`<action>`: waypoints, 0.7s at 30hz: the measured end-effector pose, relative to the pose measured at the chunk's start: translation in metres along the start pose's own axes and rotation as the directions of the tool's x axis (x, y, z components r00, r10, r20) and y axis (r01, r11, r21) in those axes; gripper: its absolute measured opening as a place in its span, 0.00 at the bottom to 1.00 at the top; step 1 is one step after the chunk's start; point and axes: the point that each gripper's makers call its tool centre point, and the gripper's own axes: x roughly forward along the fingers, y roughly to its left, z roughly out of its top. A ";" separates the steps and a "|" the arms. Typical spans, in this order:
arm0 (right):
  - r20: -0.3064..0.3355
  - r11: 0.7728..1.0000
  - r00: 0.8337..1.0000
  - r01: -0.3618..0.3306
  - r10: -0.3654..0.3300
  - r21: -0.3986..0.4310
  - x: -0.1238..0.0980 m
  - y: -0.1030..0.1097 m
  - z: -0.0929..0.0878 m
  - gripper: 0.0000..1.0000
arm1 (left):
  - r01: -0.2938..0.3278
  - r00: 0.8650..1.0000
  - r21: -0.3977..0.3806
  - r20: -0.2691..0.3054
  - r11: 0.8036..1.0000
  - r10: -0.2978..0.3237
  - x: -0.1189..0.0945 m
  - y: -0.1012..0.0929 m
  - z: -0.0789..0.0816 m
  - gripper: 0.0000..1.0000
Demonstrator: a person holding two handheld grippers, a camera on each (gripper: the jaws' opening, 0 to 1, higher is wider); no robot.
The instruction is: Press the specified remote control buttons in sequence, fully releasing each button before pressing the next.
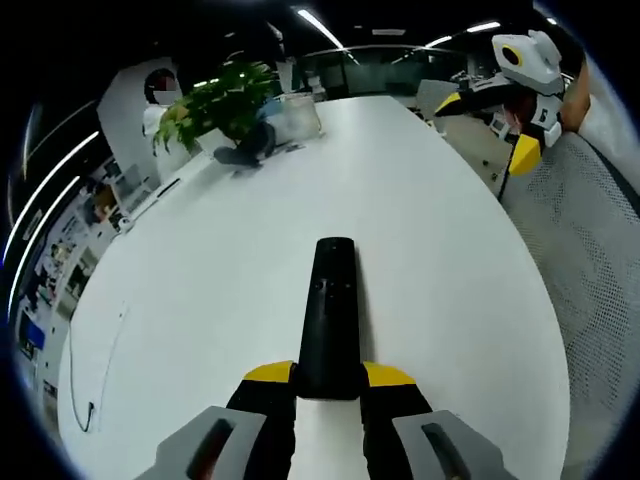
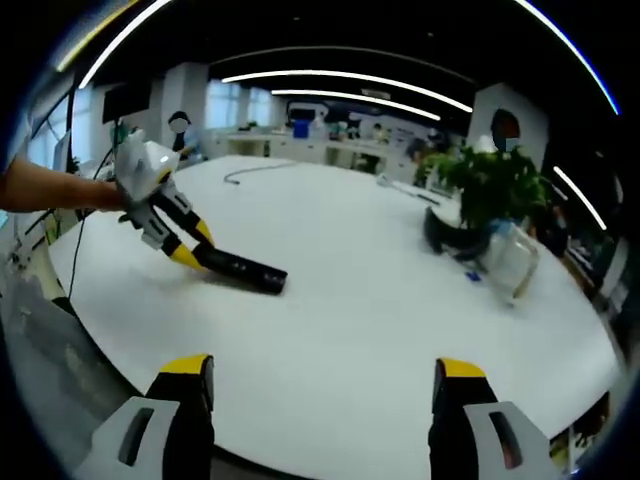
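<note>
Here the left gripper (image 1: 328,385) has the black remote control (image 1: 330,315) clamped by its near end between the yellow-tipped jaws, the body running straight out over the white table (image 1: 430,250) with its buttons facing up and nothing on them. Beyond the far end of the remote stands a potted plant (image 1: 220,100), well apart, and the right gripper (image 1: 520,75) hangs off past the table's far edge, nowhere near the remote. In the right gripper view that gripper (image 2: 325,385) has its jaws spread wide with only bare table between them, gripping nothing. The remote control (image 2: 240,270) lies low over the table (image 2: 350,330), well apart from those jaws, with the left gripper (image 2: 165,225) closed on its end and a bare forearm behind it. The potted plant (image 2: 490,190) and a clear plastic container (image 2: 510,260) sit on the far side of the table from the remote. I'd judge the remote is being steadied for pressing and no button is down yet; the next move calls for the right gripper to travel across to the remote and bring one fingertip down on the first button, then lift clear.
</note>
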 end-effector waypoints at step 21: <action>-0.040 1.000 0.999 -0.011 0.011 0.011 0.002 0.001 -0.007 0.84 | -0.046 0.993 0.020 -0.107 0.999 0.047 0.010 0.100 -0.027 0.23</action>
